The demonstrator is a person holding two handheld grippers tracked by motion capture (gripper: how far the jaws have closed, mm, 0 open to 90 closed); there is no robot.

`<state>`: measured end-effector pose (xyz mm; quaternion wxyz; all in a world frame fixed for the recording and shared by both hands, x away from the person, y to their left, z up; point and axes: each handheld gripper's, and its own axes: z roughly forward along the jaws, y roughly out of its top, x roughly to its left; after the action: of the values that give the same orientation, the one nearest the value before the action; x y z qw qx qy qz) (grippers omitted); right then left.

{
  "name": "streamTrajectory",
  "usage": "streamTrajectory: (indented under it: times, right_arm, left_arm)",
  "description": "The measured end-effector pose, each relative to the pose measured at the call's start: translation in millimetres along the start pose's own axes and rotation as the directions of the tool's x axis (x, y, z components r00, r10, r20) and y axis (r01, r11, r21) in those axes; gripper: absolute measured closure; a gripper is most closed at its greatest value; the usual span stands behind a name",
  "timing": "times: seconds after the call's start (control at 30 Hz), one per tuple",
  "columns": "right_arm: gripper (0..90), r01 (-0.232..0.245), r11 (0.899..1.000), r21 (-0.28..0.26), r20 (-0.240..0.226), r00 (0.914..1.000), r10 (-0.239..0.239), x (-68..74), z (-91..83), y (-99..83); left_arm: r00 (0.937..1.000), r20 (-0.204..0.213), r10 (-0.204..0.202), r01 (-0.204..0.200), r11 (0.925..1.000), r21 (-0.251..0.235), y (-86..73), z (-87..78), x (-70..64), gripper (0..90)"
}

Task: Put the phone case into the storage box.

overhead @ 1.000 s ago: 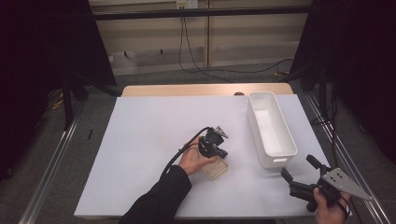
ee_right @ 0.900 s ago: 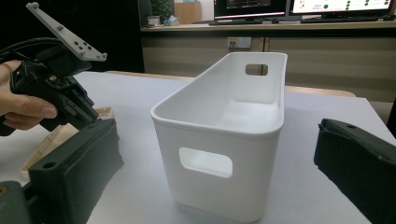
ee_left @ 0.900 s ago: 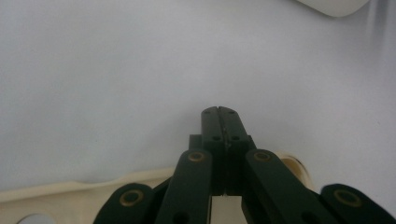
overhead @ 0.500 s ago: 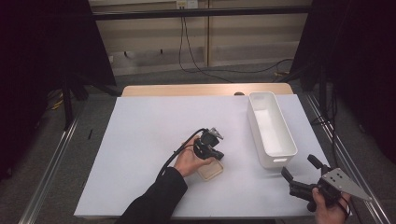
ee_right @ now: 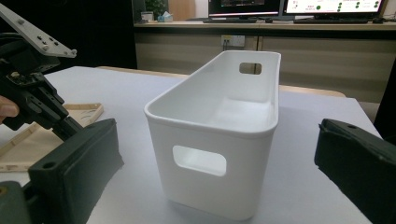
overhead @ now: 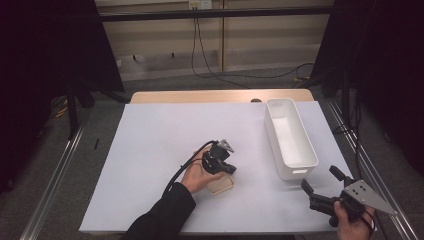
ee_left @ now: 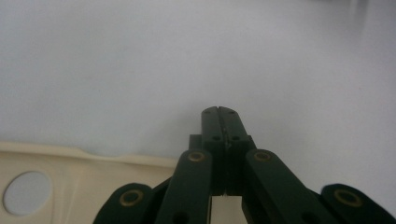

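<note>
Black and spread wide on nothing, the right gripper (overhead: 320, 186) waits at the lower right of the high view, seemingly ready for the white plastic bin (overhead: 290, 137) just beyond it. Left of centre, the left gripper (overhead: 220, 161) presses down on the small cream shallow tray (overhead: 221, 184), likely to pin it. Its own view adds the jaws meeting tip to tip over the tray's rim (ee_left: 70, 154), gripping nothing visible.
</note>
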<state>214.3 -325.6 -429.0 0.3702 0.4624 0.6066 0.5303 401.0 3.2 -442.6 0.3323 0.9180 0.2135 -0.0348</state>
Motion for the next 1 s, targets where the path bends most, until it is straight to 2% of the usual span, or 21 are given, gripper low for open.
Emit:
streamTrajectory:
  times: [0.3, 0.37, 0.7, 0.83, 1.0]
  right_arm:
    - [0.0, -0.002, 1.0, -0.001, -0.003, 1.0, 0.002, 0.0, -0.1, 0.0]
    - [0.0, -0.001, 1.0, -0.002, -0.002, 1.0, 0.001, -0.2, -0.2, 0.0]
    - [0.0, -0.002, 1.0, -0.002, -0.004, 1.0, 0.002, -0.1, 0.4, -0.2]
    - [0.0, 0.0, 1.0, -0.001, -0.004, 1.0, 0.0, 0.0, 0.4, -0.2]
    - [0.0, 0.0, 1.0, -0.002, -0.006, 1.0, 0.0, 0.1, 0.4, -0.2]
  left_arm:
    - [1.0, 0.004, -0.006, 0.006, 1.0, 0.002, -8.2, -6.9, 0.8, 90.0]
    - [0.9996, 0.009, -0.028, 0.028, 0.9996, -0.01, -11.1, -8.2, 0.3, 90.0]
    - [0.9993, 0.021, -0.033, 0.033, 0.9995, -0.002, -21.2, -16.9, 0.8, 90.0]
    - [0.9981, 0.017, -0.06, 0.06, 0.9982, -0.009, -24.7, -19.4, -1.2, 90.0]
    - [0.9989, 0.016, -0.045, 0.045, 0.999, 0.0, -28.2, -21.9, -5.8, 90.0]
